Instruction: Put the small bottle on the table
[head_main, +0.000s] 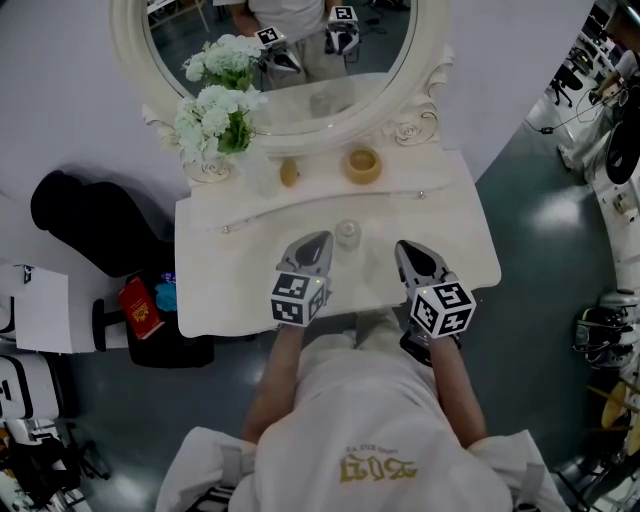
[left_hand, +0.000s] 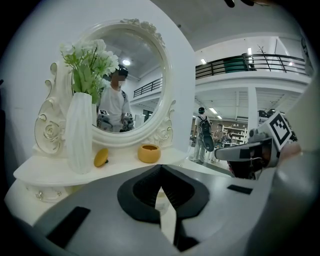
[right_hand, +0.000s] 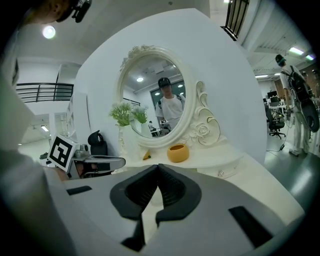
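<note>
Nothing legible. The yellow print (head_main: 378, 468) on the person's white shirt (head_main: 330, 400) stands upside down and blurred; the gold lettering on the red book (head_main: 140, 308) is too small to read.

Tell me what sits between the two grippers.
The small bottle stands on the table between the tips of the left gripper and the right gripper; the head view shows it.

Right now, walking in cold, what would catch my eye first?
A big oval mirror in an ornate white frame stands at the back of the white dressing table, white flowers at its left, a yellow bowl in front of it. Nearer the person, the left gripper and right gripper, both shut and carrying black-and-white marker cubes, flank a small bottle standing on the tabletop.
</note>
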